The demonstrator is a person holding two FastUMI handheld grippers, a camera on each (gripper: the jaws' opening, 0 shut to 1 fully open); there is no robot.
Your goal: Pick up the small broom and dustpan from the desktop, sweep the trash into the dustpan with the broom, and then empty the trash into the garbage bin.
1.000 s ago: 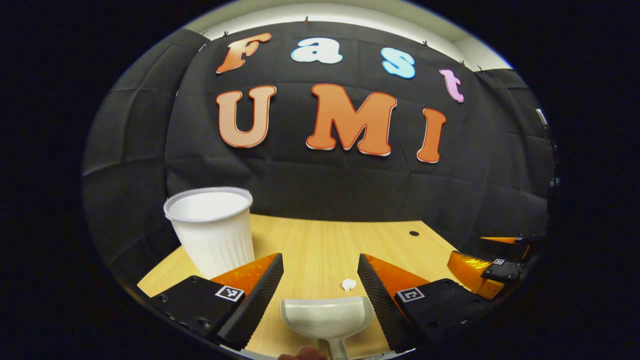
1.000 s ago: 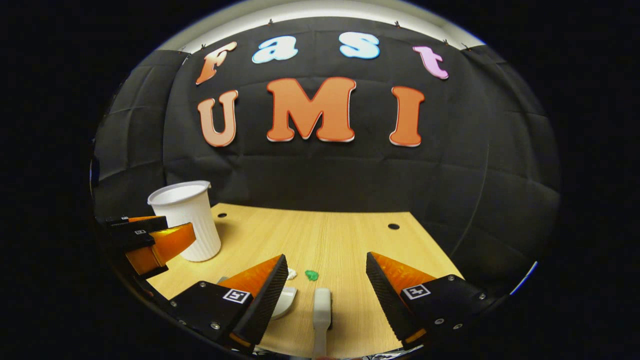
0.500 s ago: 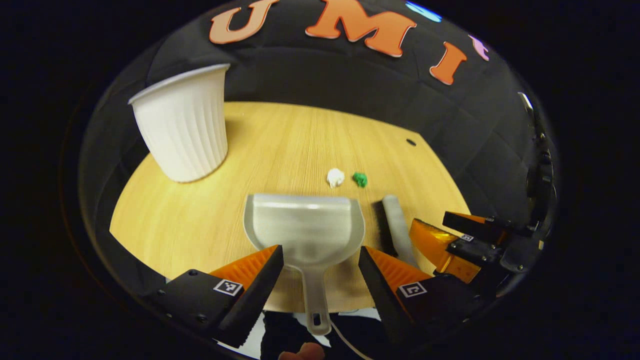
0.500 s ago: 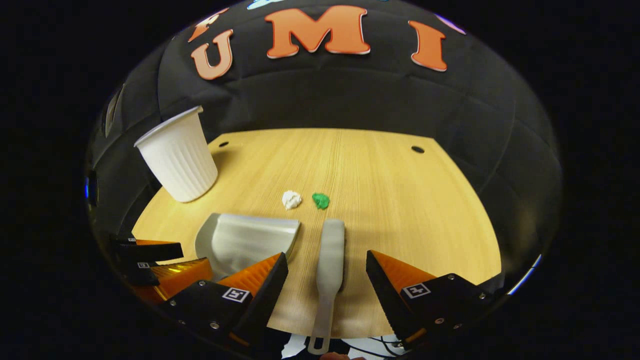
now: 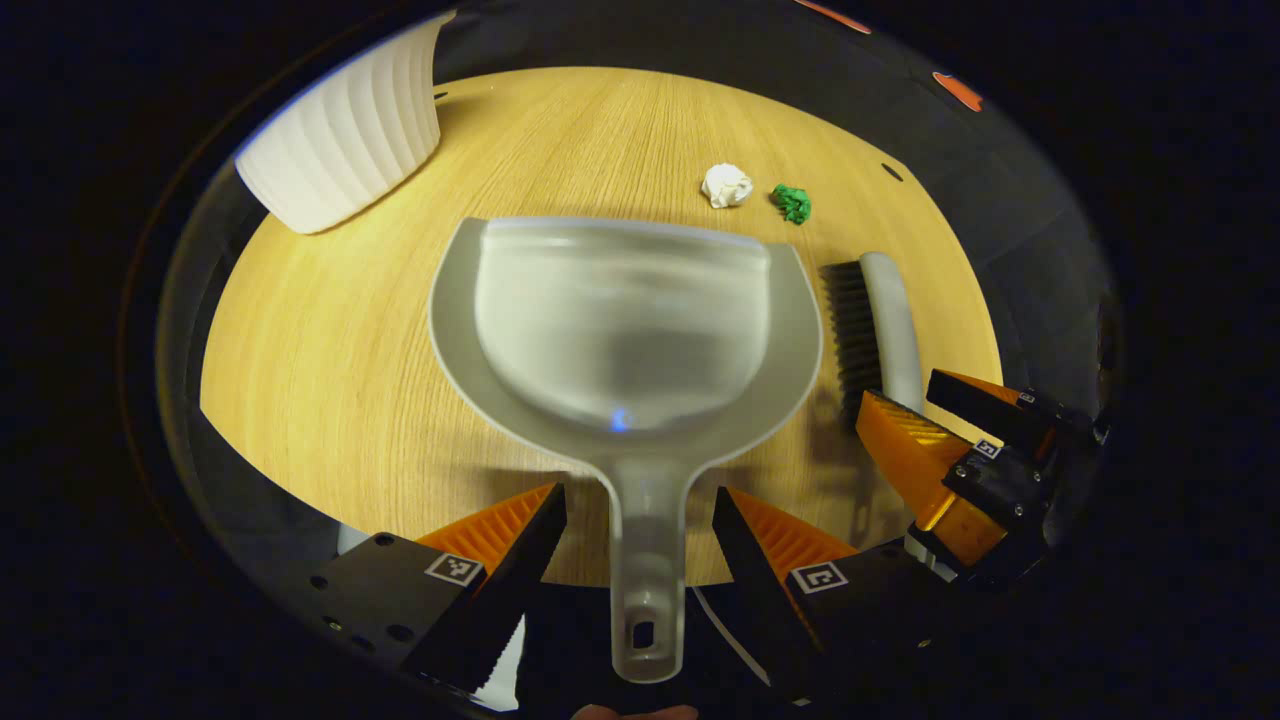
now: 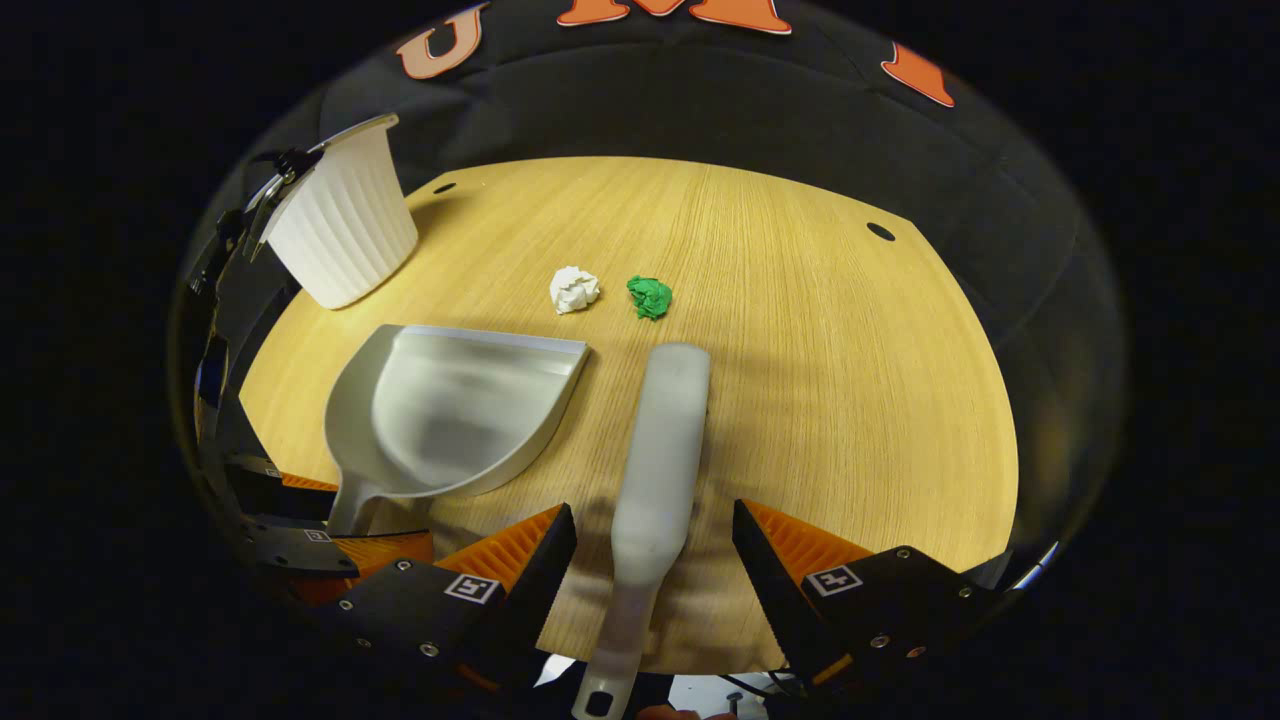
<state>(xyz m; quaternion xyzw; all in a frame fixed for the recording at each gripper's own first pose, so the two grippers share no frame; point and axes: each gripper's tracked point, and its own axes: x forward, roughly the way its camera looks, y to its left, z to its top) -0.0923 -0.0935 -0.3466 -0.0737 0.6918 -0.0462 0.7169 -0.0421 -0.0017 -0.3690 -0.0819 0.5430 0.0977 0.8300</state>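
Nothing is being held yet. The left gripper [image 5: 640,525] is straddling the dustpan [image 5: 625,325] handle at frame bottom, fingers wide; the right gripper [image 6: 655,540] is likewise flanking the broom [image 6: 655,470]. Two scraps [image 6: 574,289] are lying unswept at upper centre; the bin [image 6: 340,235] is waiting upper left.

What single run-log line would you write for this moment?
phase: pre-grasp | left gripper: open, straddling dustpan handle | right gripper: open, straddling broom handle | trash: unswept
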